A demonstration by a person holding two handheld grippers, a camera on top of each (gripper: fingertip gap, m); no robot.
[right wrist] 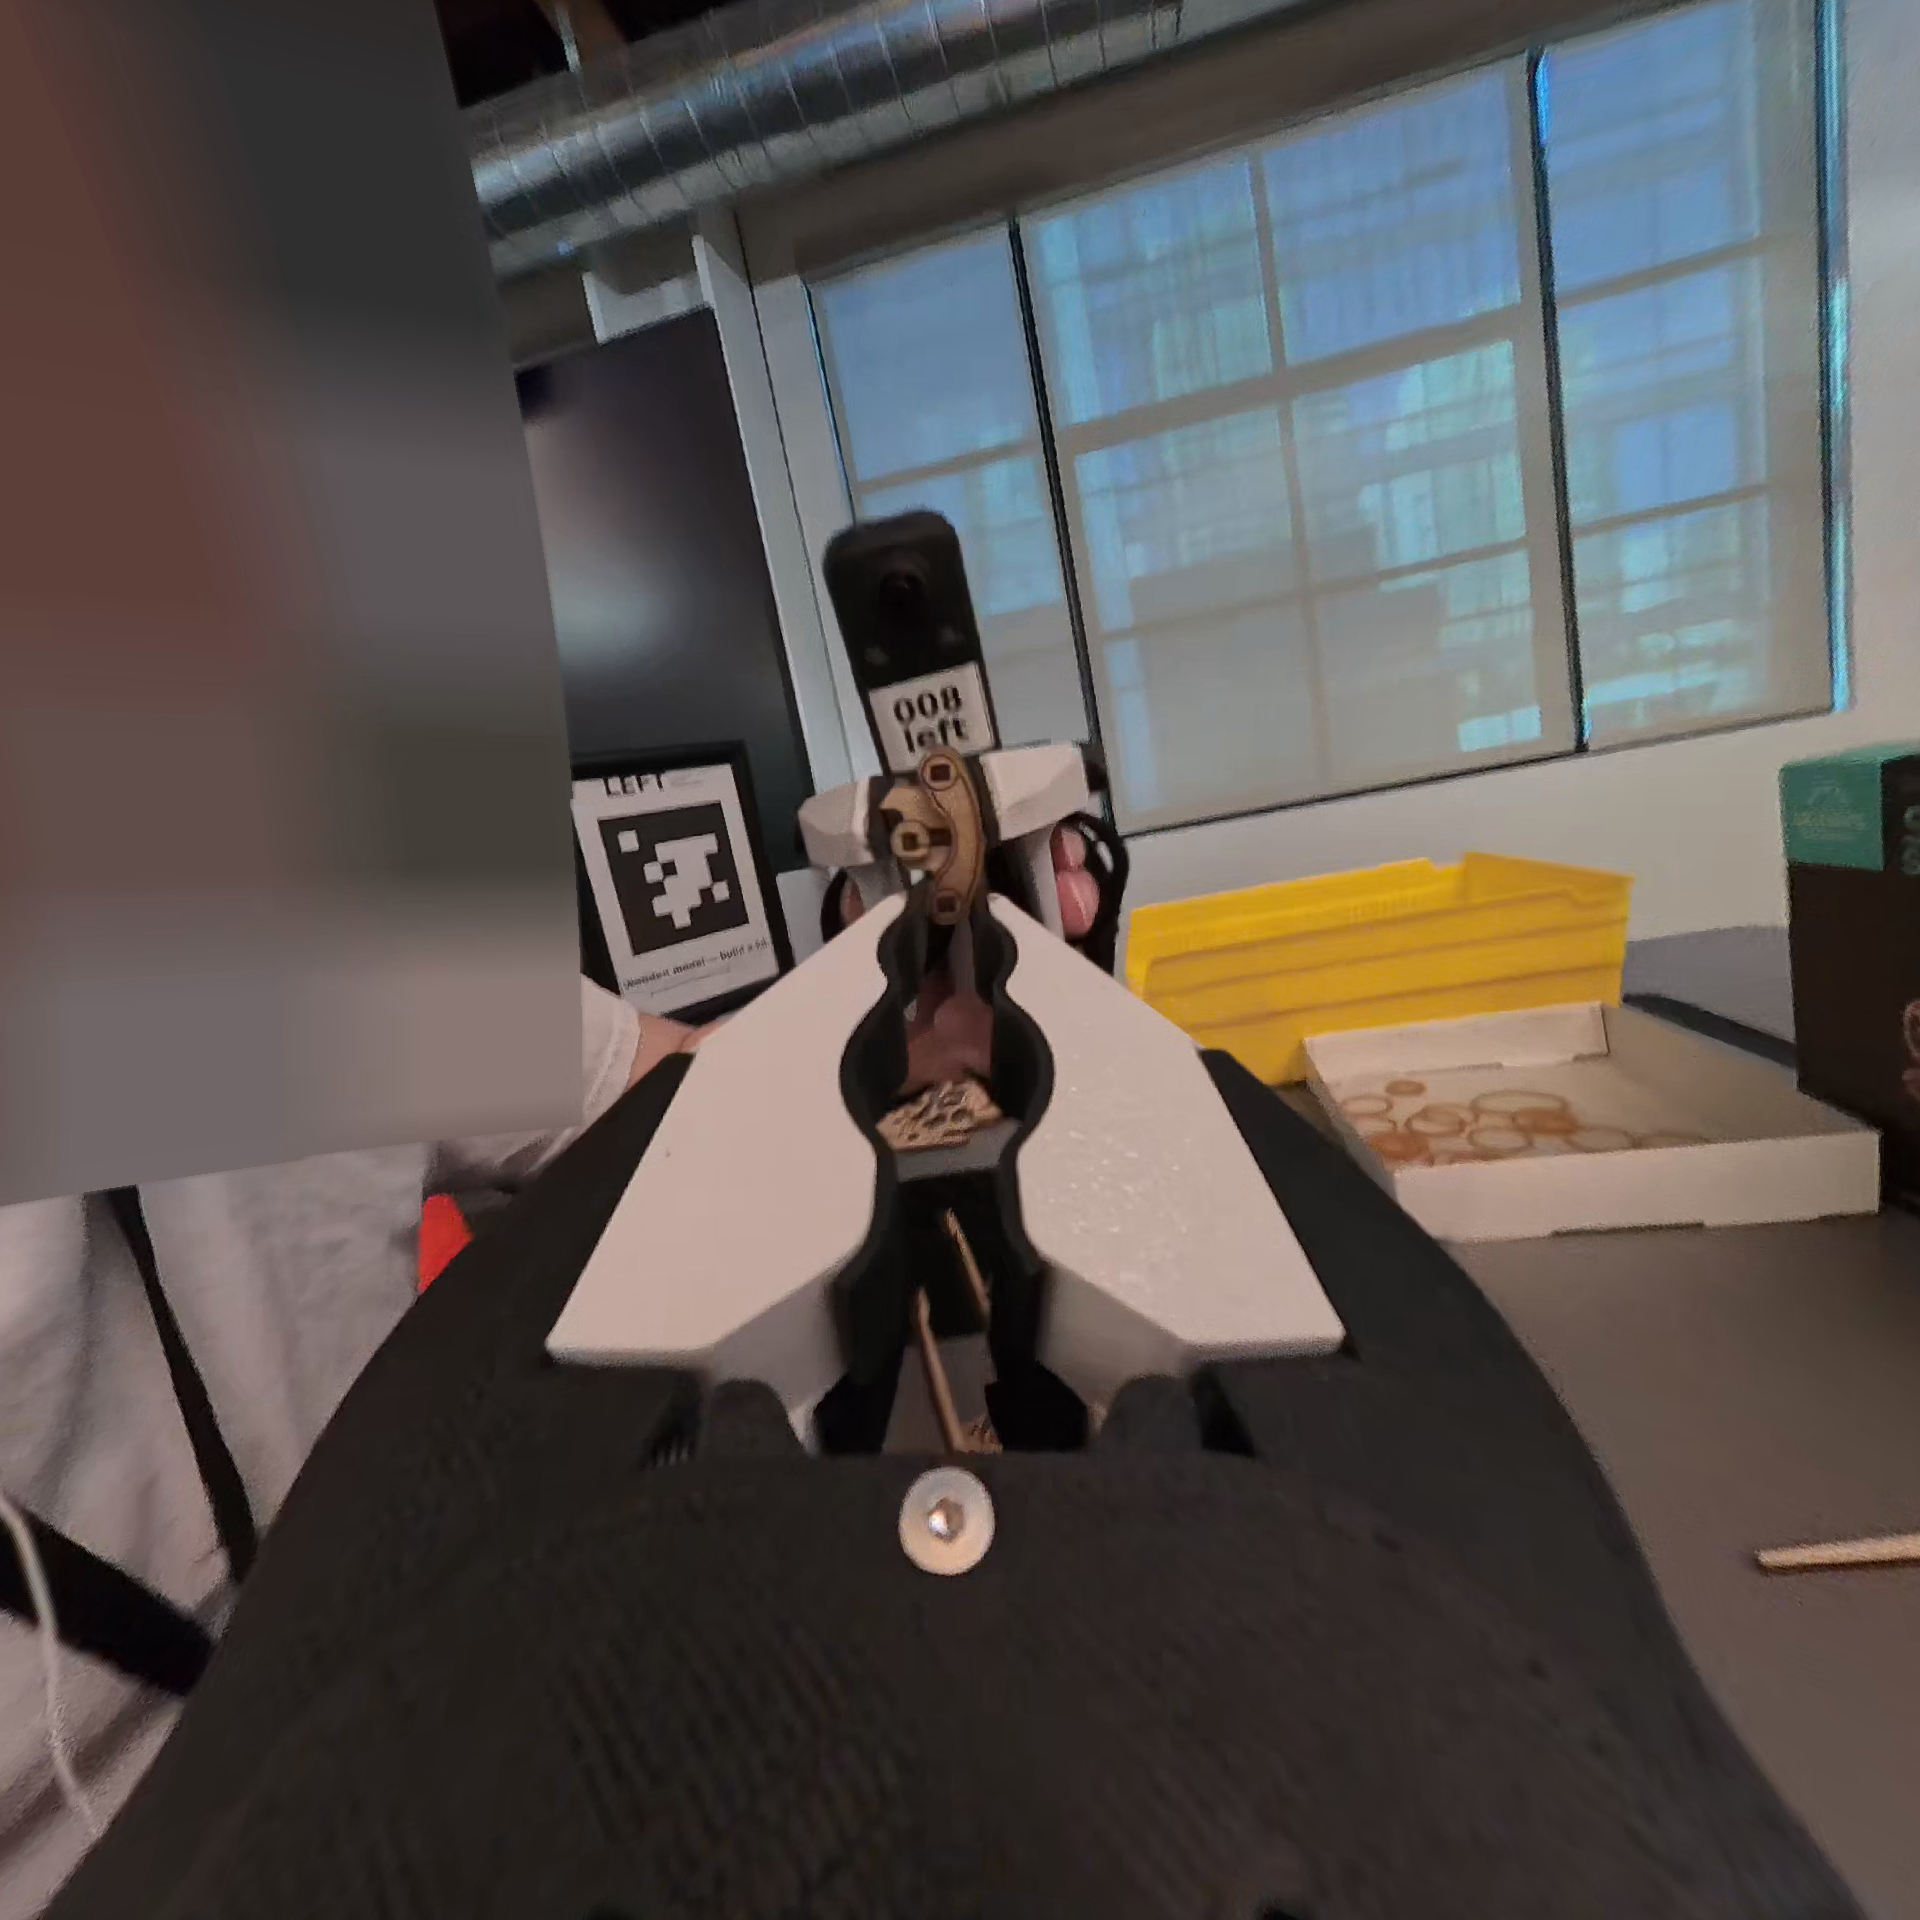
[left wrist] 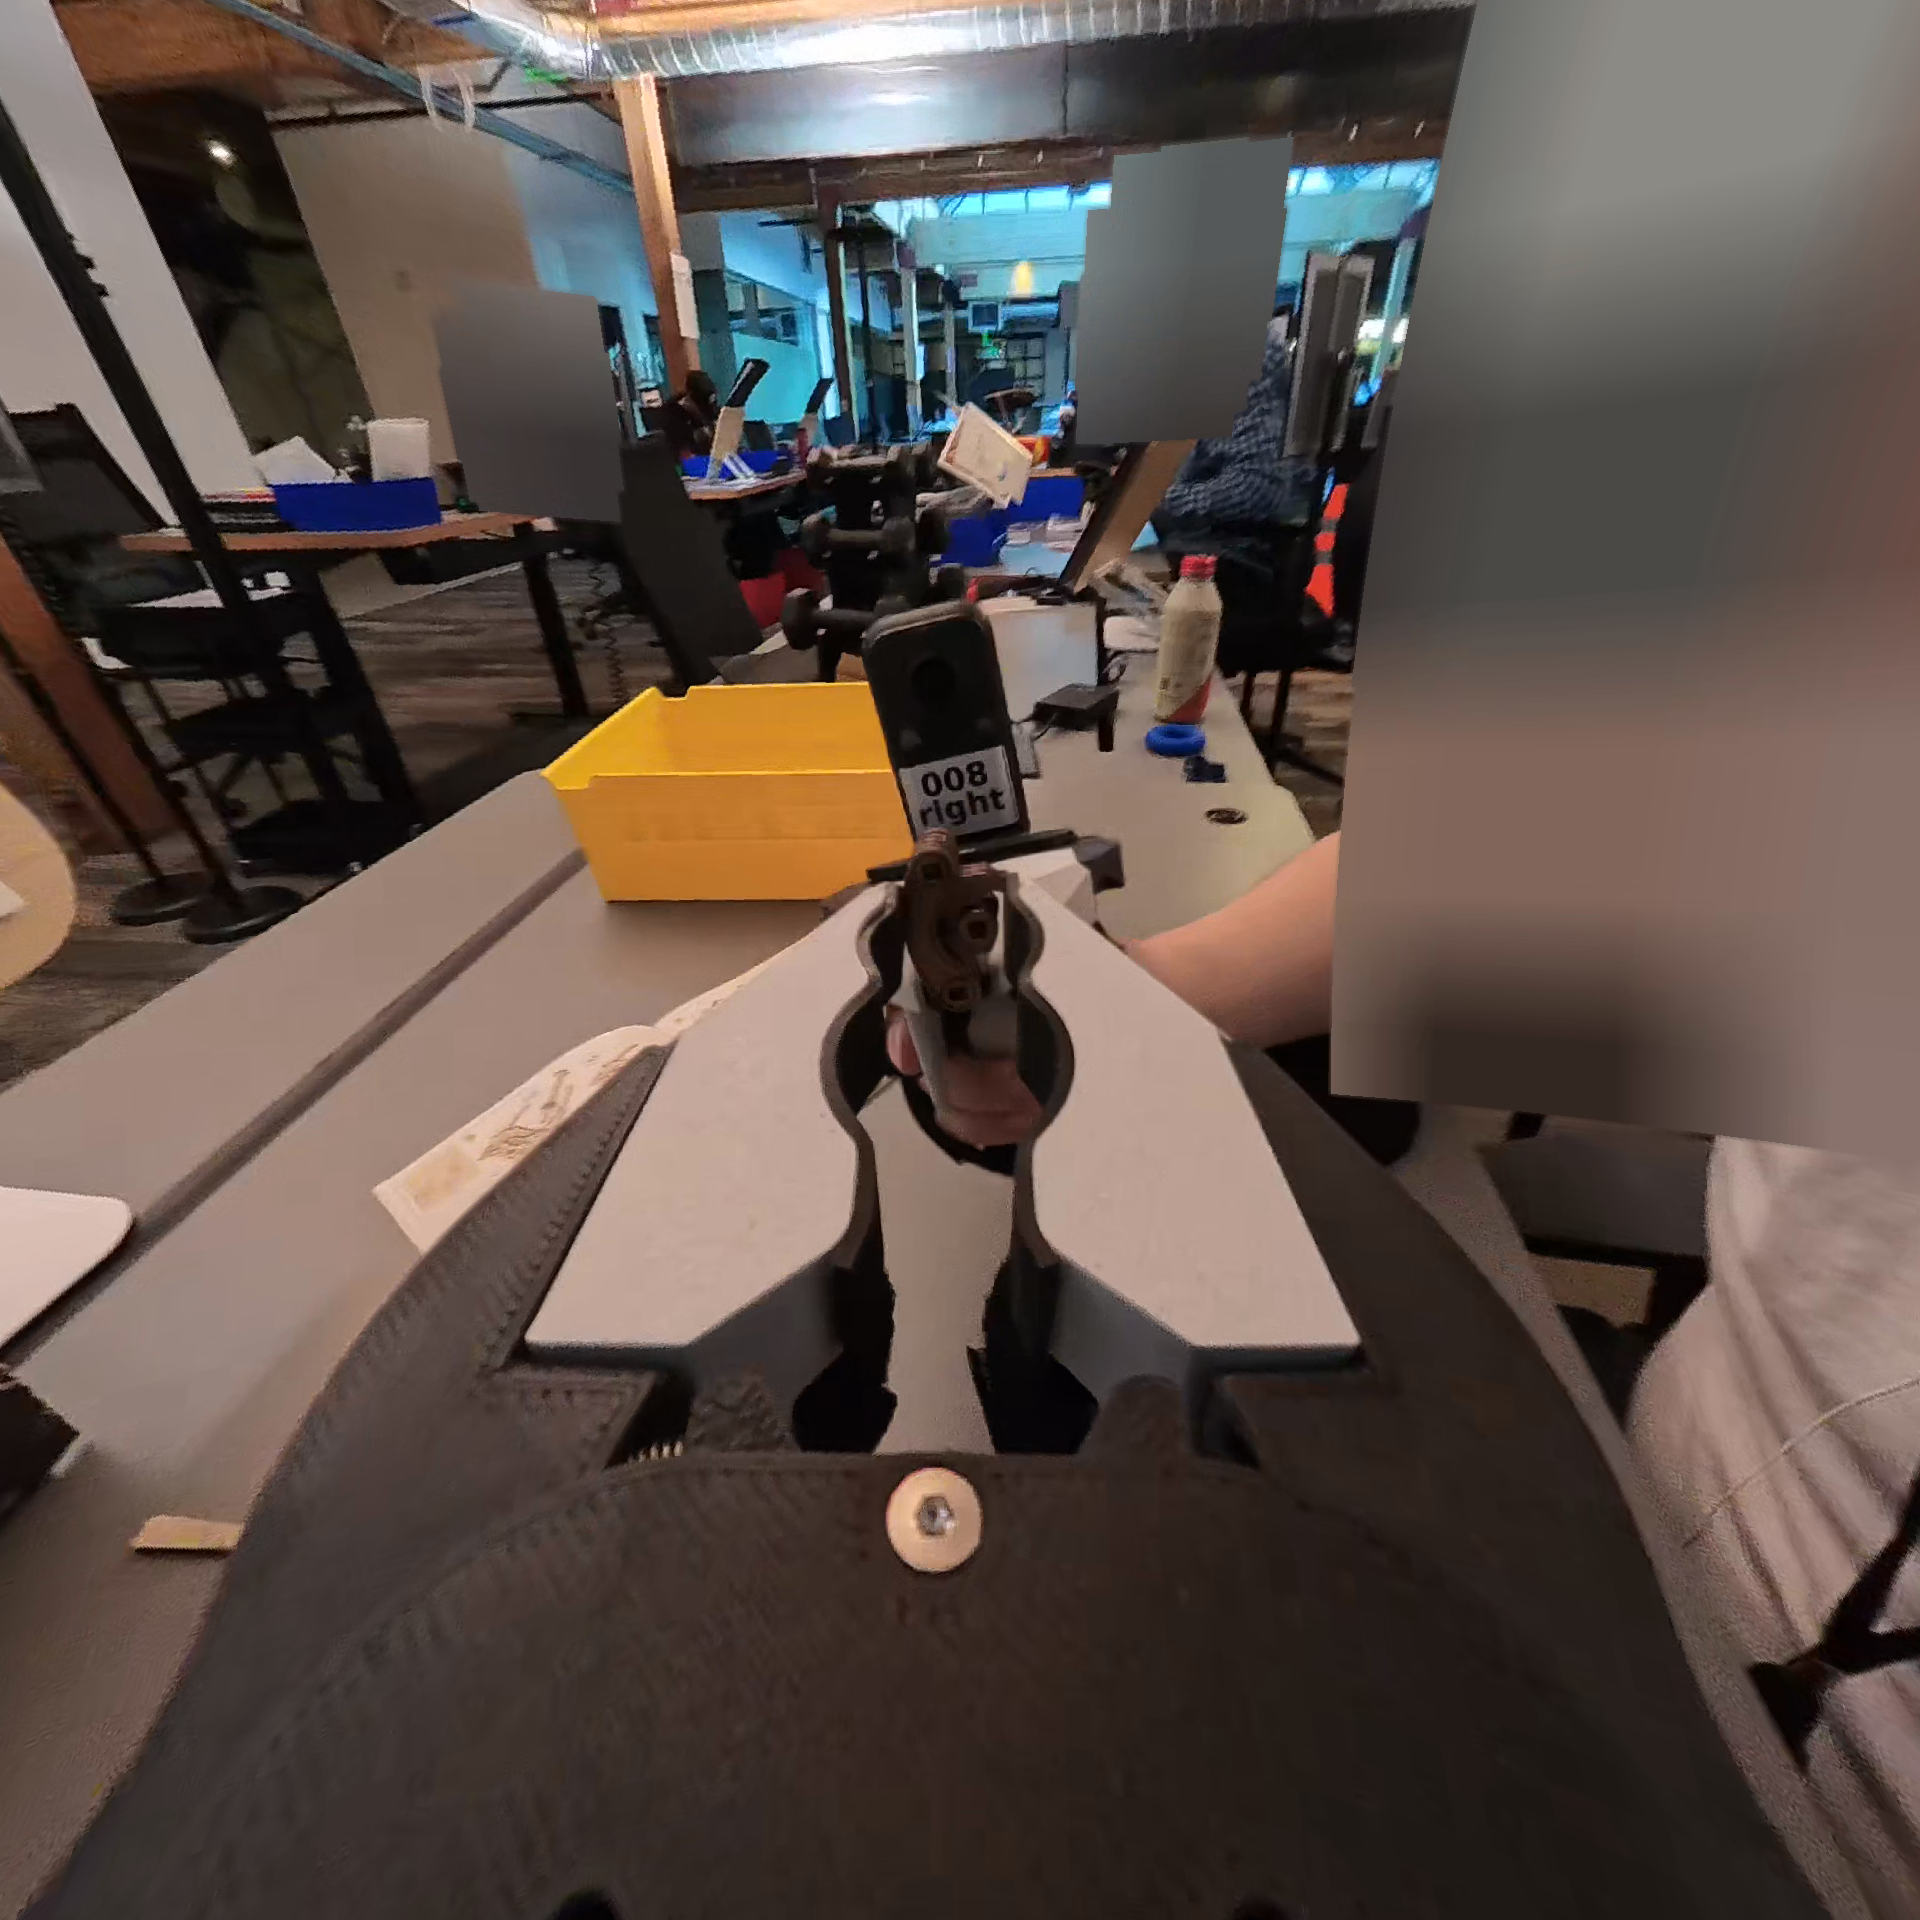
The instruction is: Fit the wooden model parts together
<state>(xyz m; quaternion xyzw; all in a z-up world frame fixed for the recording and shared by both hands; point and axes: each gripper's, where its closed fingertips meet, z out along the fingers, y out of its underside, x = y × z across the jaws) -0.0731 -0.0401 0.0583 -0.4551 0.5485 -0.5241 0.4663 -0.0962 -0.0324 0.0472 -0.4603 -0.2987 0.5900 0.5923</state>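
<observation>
Both grippers are held up above the grey table (left wrist: 260,1039) and face each other tip to tip. A small brown wooden part (left wrist: 948,935) with square holes stands upright at the tips of my left gripper (left wrist: 945,899), whose jaws are closed in on it. In the right wrist view the same curved wooden assembly (right wrist: 940,842) sits at the tips of my right gripper (right wrist: 943,906), also closed in on it. It looks like two flat pieces laid together. The opposite gripper shows right behind the part in each view.
A yellow bin (left wrist: 727,800) stands on the table beyond the grippers; it also shows in the right wrist view (right wrist: 1371,956). A white tray (right wrist: 1579,1174) holds wooden rings. A dark box (right wrist: 1860,935) stands far right. A printed sheet (left wrist: 540,1122) and a wooden stick (right wrist: 1839,1553) lie on the table. Left and right tips are no more than a few centimetres apart.
</observation>
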